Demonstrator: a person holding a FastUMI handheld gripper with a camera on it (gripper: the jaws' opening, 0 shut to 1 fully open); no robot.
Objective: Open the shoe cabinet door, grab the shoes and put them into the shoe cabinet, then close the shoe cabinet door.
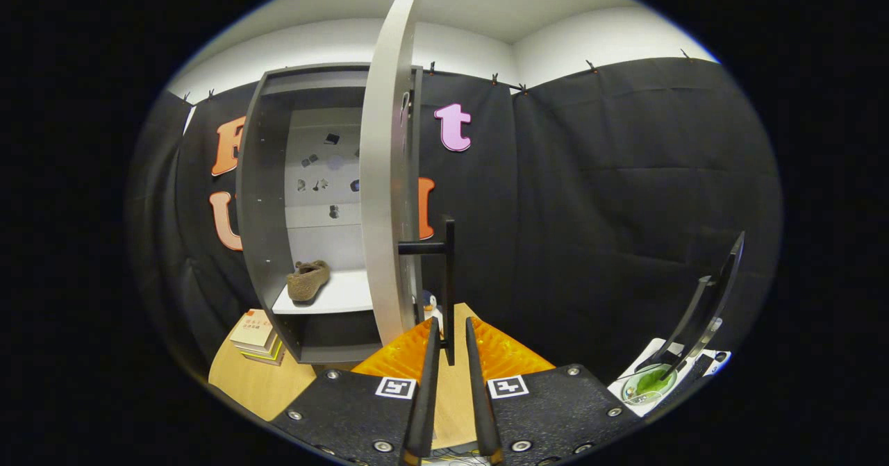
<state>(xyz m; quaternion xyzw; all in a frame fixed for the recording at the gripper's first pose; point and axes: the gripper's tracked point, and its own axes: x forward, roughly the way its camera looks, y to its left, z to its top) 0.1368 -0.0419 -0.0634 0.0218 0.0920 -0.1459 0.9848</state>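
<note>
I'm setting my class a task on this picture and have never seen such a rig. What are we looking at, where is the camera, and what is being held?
The camera rides on a hand-held two-finger gripper and looks forward along its fingers. They stand either side of the black bar handle on the cabinet door, which is swung open. I cannot tell whether both fingers press on the bar. Inside the shoe cabinet, one brown shoe lies on a white shelf. The cabinet stands on a wooden table, with a stack of books beside it. To the right, beyond the fingers, is a small green dish.

place: recording booth | cue: black cloth wall (611,195), shoe cabinet (271,195)
</note>
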